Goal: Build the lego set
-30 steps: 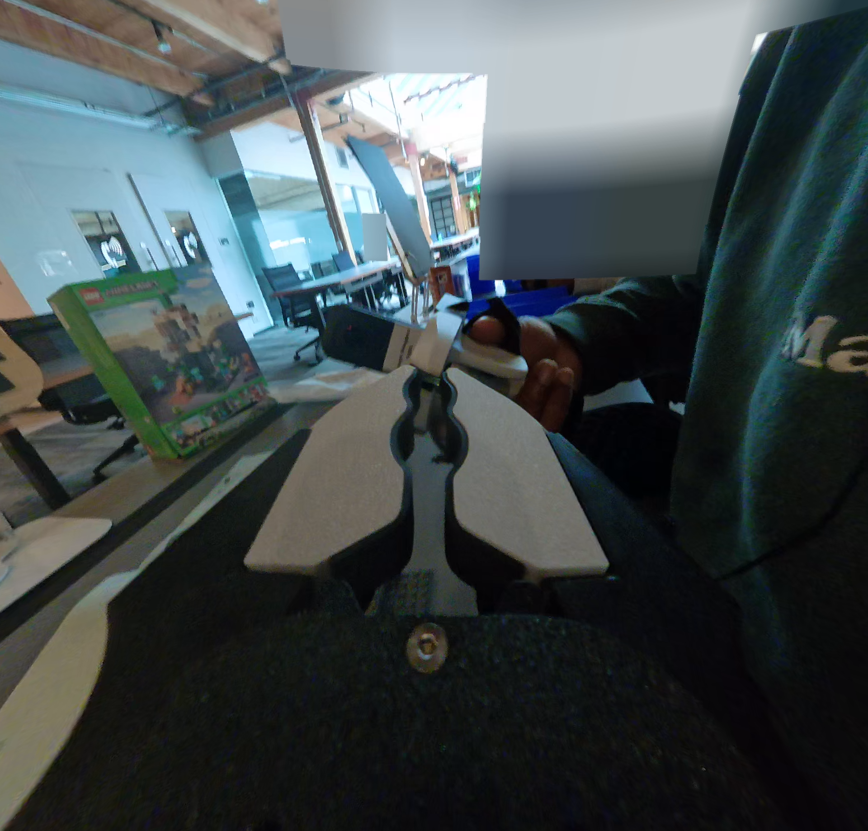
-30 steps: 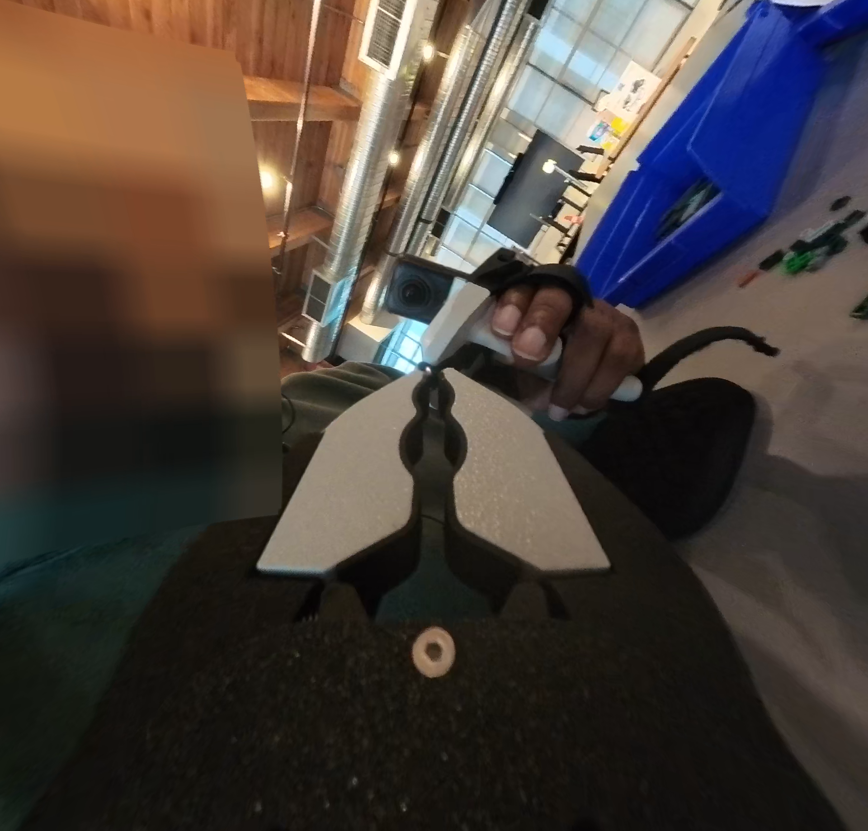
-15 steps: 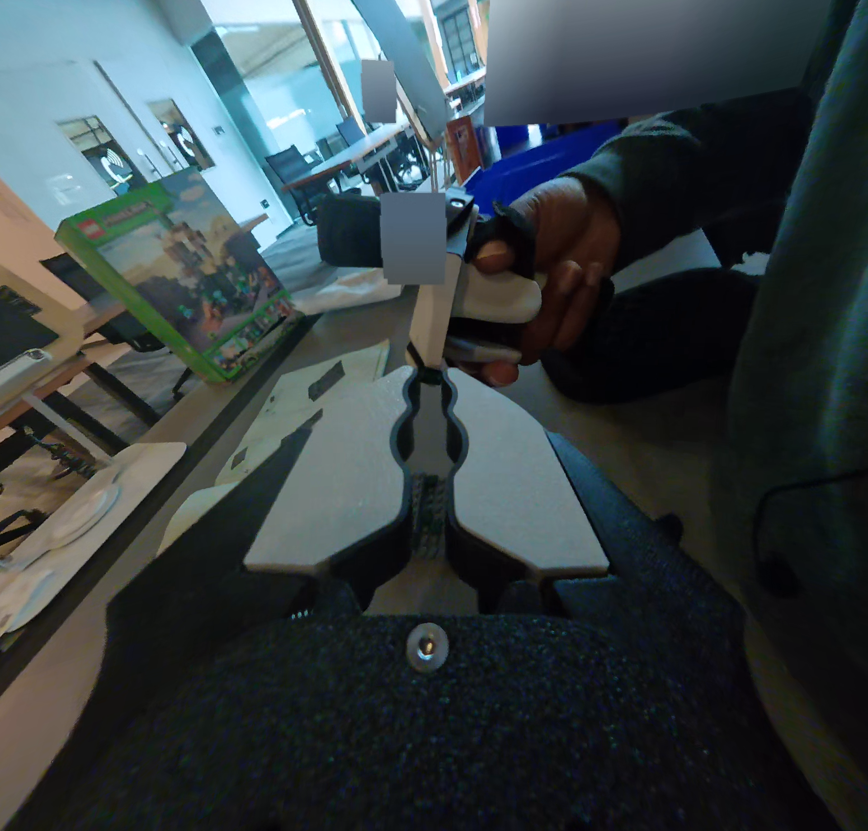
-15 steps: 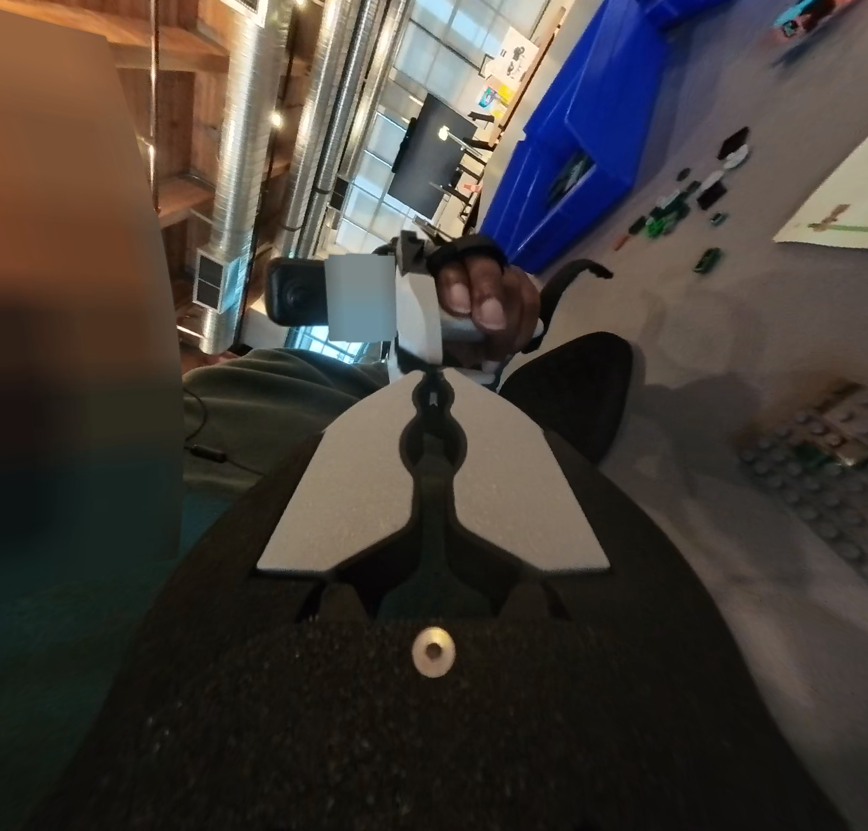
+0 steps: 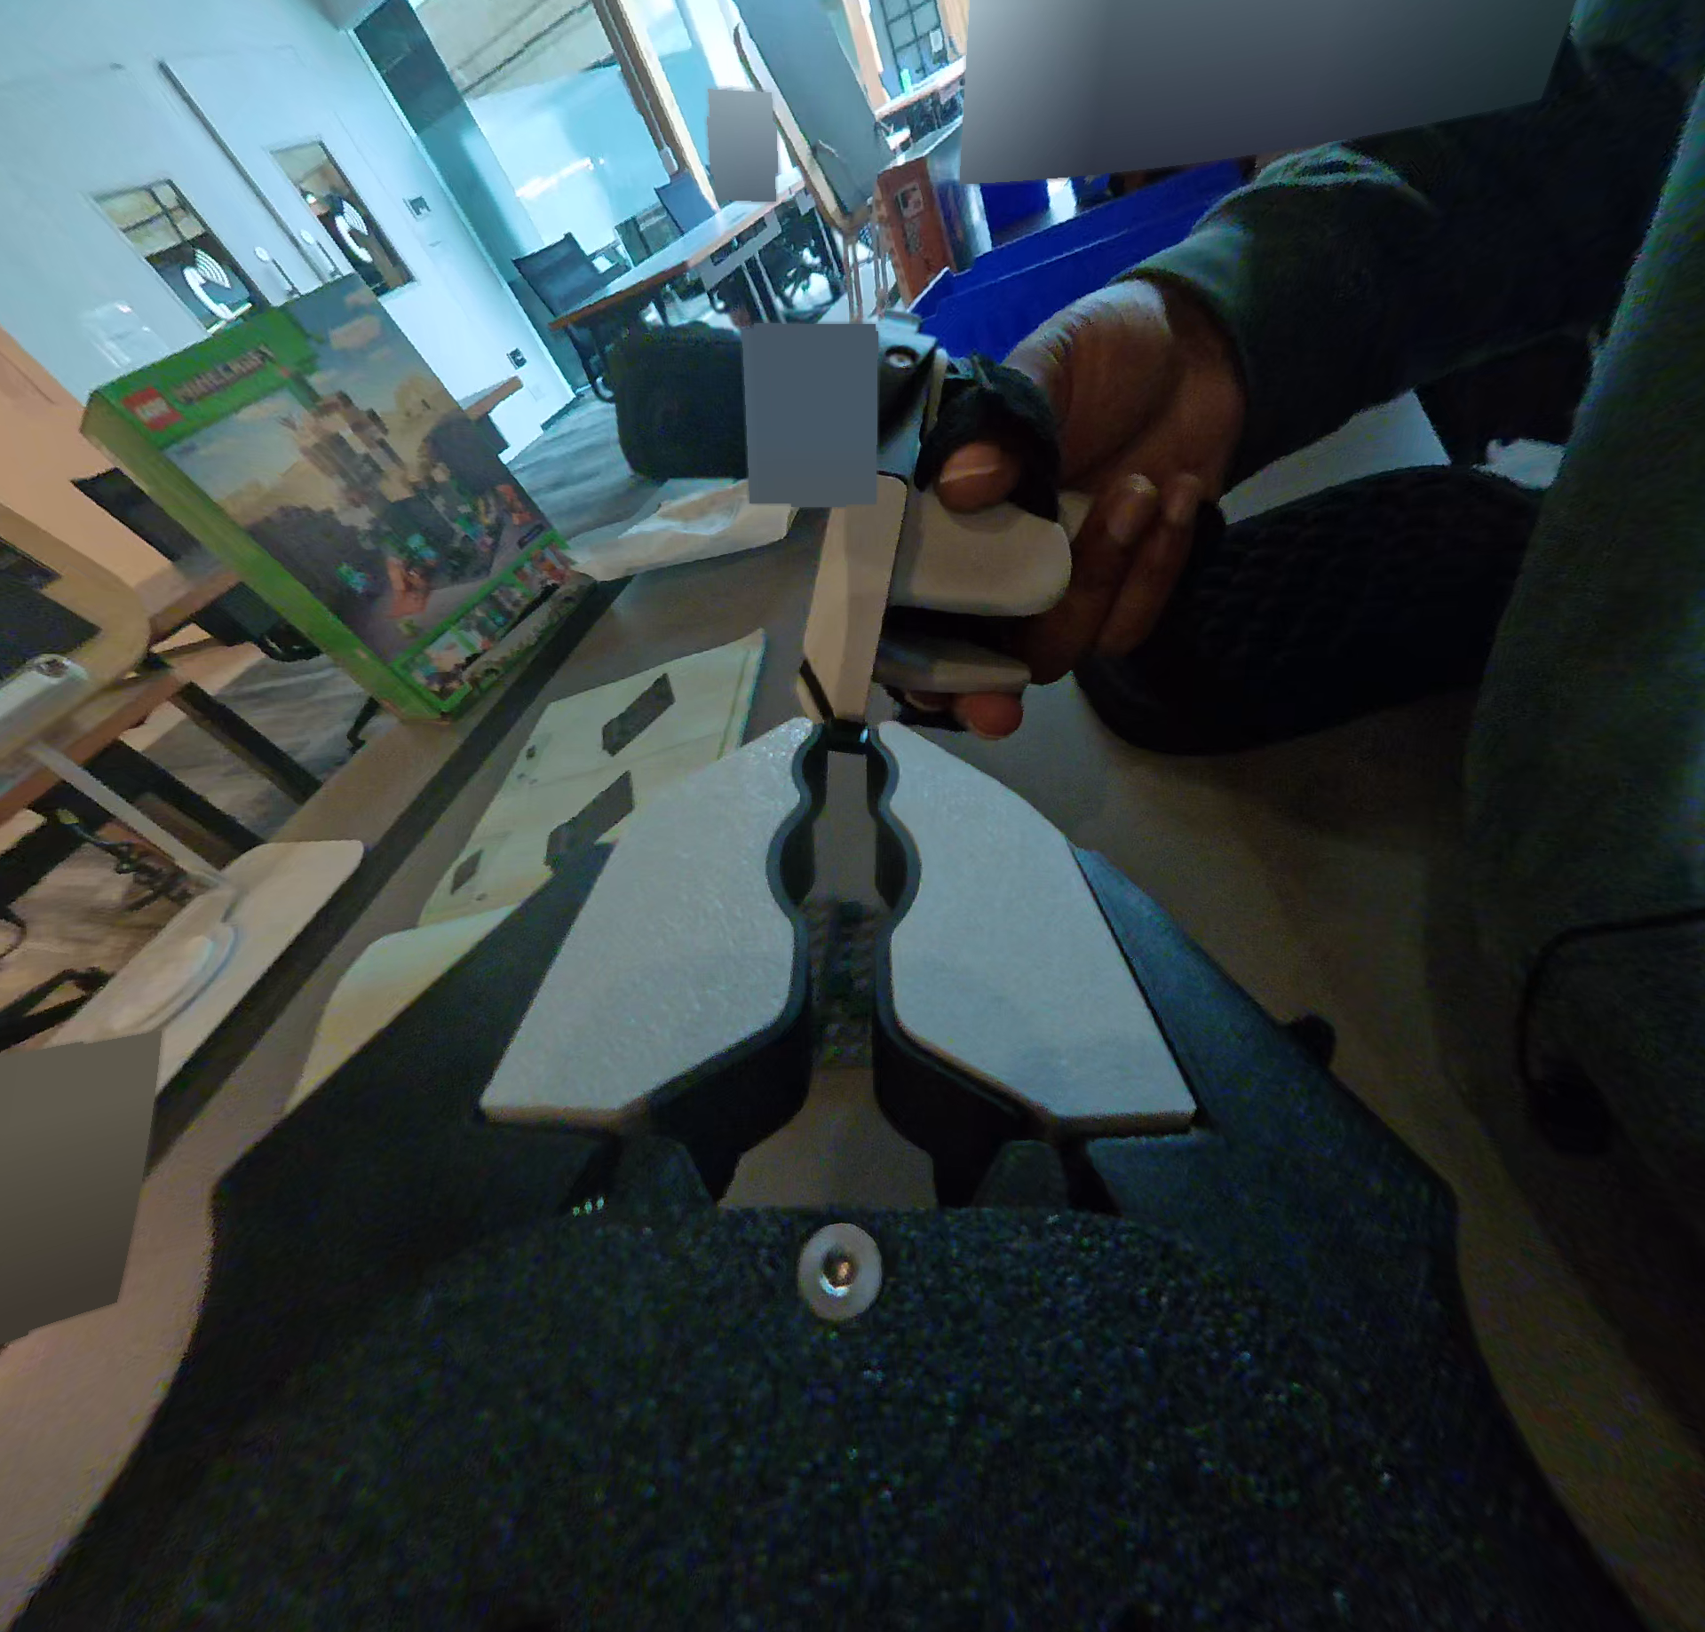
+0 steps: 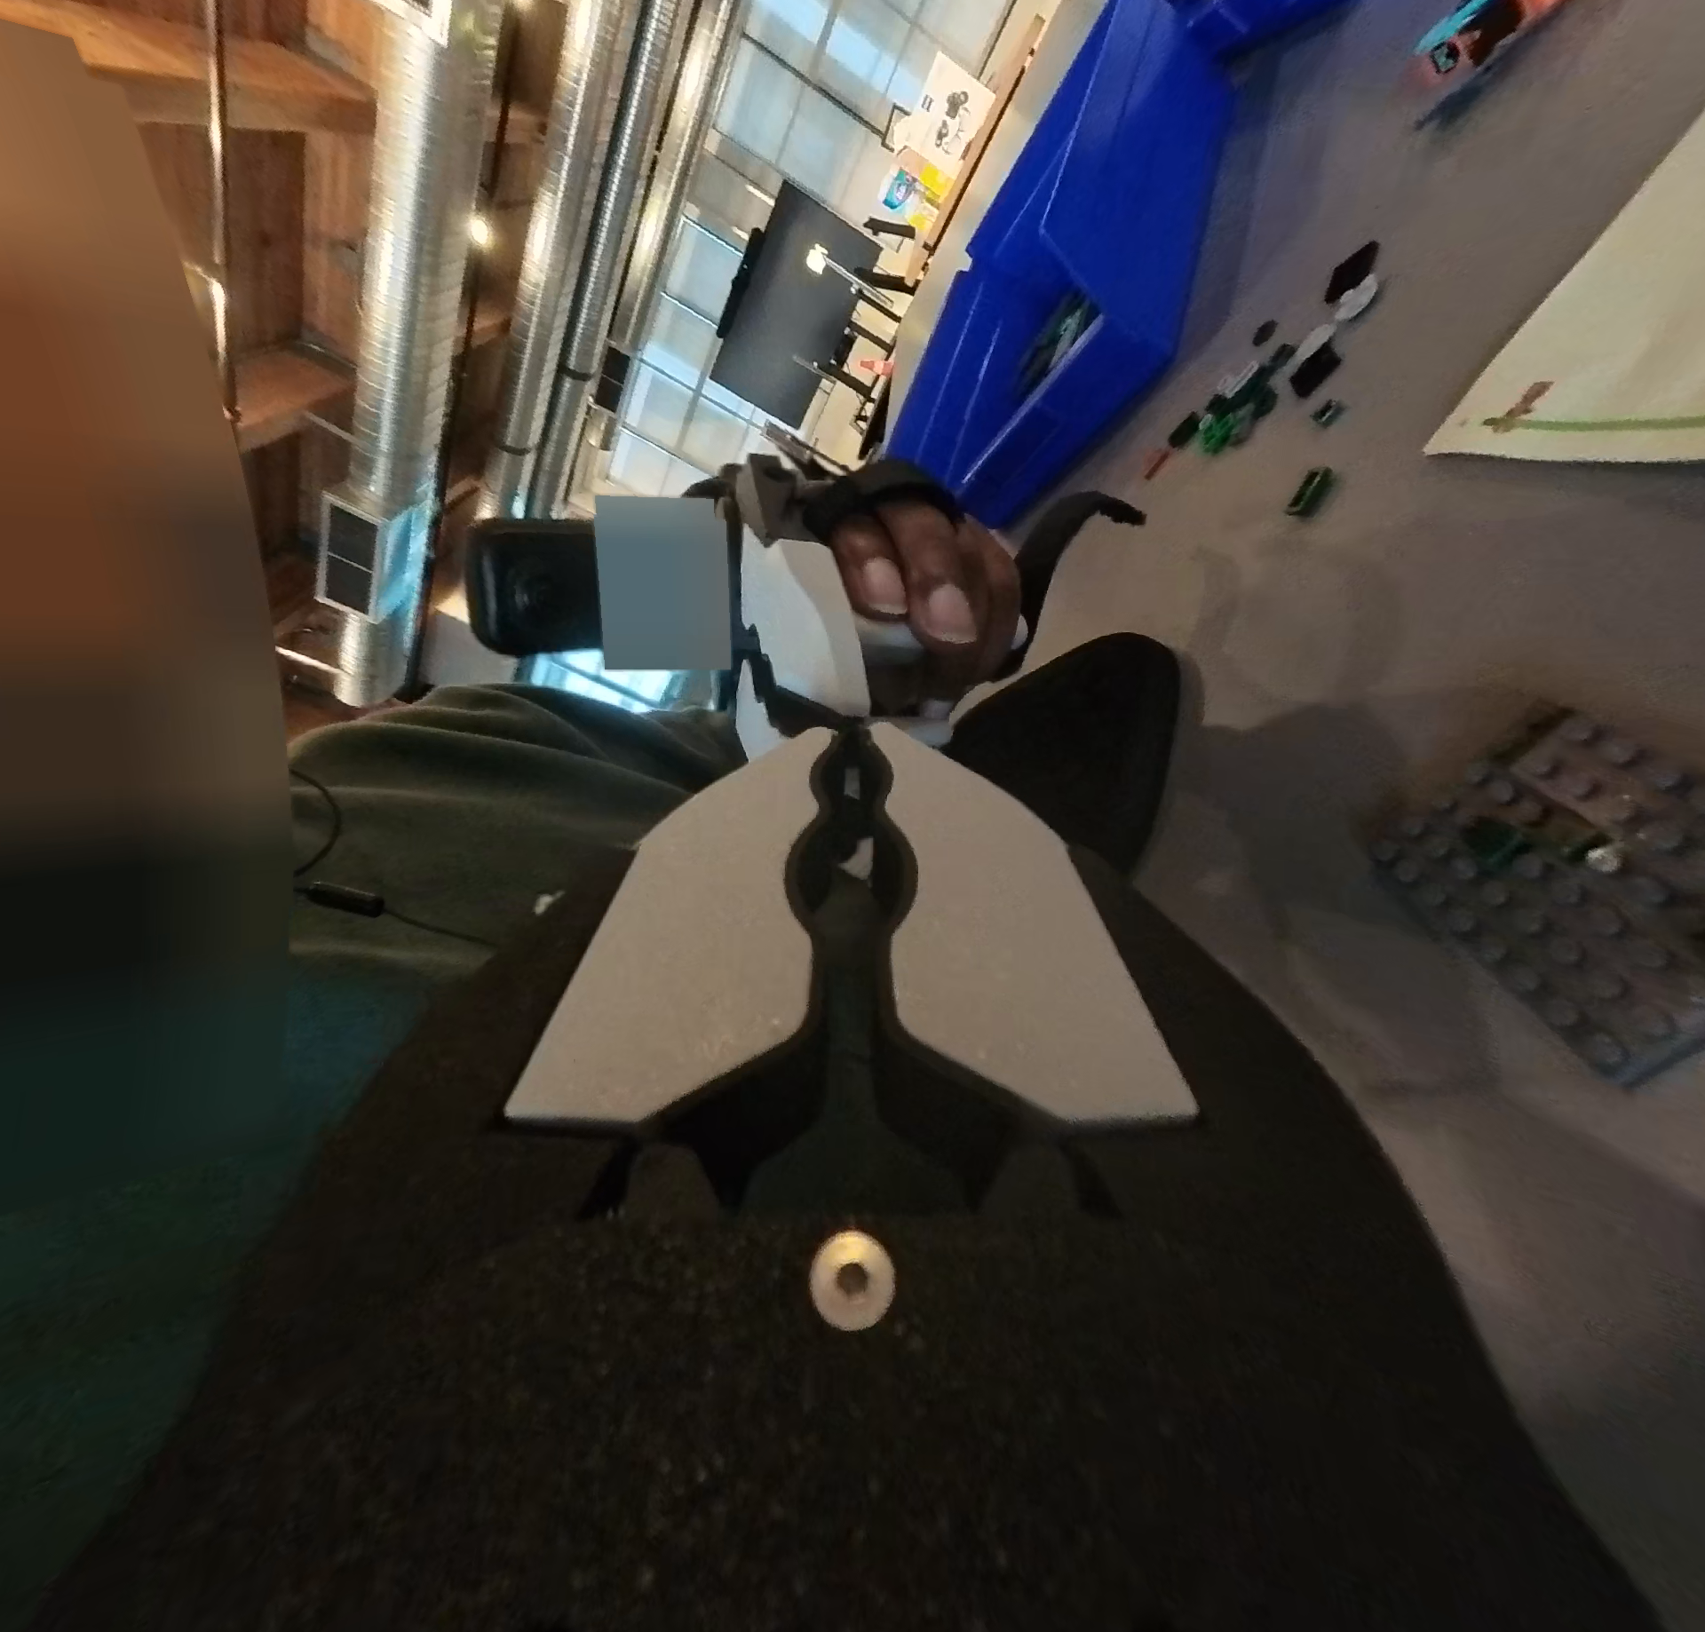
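Both views have tipped down since before, so more table (image 5: pixel 1199 850) shows. The left gripper (image 5: pixel 844 739) and right gripper (image 6: pixel 853 734) meet tip to tip, fingers pressed together. The grey plate (image 6: pixel 1559 896) lies right.

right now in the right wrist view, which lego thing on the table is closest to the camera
The grey studded baseplate, at the right edge. The loose small pieces and the teal-and-orange build lie farther up the table.
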Motion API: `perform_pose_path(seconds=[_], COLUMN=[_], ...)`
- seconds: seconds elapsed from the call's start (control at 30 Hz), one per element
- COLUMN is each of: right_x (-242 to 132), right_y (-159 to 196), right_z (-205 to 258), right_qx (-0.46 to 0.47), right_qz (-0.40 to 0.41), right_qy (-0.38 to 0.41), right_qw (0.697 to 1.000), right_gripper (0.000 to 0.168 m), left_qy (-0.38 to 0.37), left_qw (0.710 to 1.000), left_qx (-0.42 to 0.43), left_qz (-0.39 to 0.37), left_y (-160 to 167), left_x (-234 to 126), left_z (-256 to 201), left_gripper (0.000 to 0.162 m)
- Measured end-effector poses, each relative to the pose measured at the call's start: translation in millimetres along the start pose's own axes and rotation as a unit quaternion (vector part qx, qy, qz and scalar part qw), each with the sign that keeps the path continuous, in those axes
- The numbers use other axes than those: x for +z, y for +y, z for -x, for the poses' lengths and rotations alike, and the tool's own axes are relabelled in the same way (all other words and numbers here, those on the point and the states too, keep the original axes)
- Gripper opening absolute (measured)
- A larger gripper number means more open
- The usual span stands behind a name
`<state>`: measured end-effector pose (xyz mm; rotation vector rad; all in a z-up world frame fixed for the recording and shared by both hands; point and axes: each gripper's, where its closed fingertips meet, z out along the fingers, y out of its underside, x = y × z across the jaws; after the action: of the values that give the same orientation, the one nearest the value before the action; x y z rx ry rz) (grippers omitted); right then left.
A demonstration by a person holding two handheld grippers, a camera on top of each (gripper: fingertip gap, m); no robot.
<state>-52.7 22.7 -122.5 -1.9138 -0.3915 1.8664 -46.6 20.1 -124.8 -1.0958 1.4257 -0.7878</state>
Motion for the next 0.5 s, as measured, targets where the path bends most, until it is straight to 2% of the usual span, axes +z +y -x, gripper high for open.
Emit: perform_pose_path(seconds=[0.1, 0.2, 0.27, 0.4, 0.43, 0.5], right_x=[-2.8, -11.9, -18.9, -24.9, -24.6, -22.9], right_y=[1.1, -0.1, 0.0, 3.9, 5.7, 9.2], right_z=[4.2, 1.3, -5.2, -16.0, -17.9, -22.2], right_qx=[-0.048, -0.19, -0.311, -0.499, -0.521, -0.531], right_qz=[0.01, 0.014, 0.025, 0.072, 0.083, 0.1], right_qy=[-0.004, 0.038, 0.094, 0.179, 0.188, 0.193], right_qw=[0.999, 0.981, 0.945, 0.845, 0.829, 0.819], right_gripper=[0.008, 0.018, 0.016, 0.016, 0.016, 0.017], left_qy=[0.01, 0.022, 0.034, 0.057, 0.062, 0.071], left_qw=[0.999, 0.996, 0.992, 0.986, 0.985, 0.984], left_qx=[-0.035, -0.083, -0.114, -0.15, -0.154, -0.158], left_qz=[-0.016, -0.029, -0.038, -0.047, -0.048, -0.05], left_y=[0.1, 1.0, 1.4, 3.4, 4.2, 4.8], left_x=[1.2, 1.8, 2.4, 7.4, 9.1, 12.7], left_z=[-0.4, 1.9, 2.6, 1.2, 0.2, -2.2], left_gripper=[0.008, 0.007, 0.007, 0.007, 0.008, 0.008])
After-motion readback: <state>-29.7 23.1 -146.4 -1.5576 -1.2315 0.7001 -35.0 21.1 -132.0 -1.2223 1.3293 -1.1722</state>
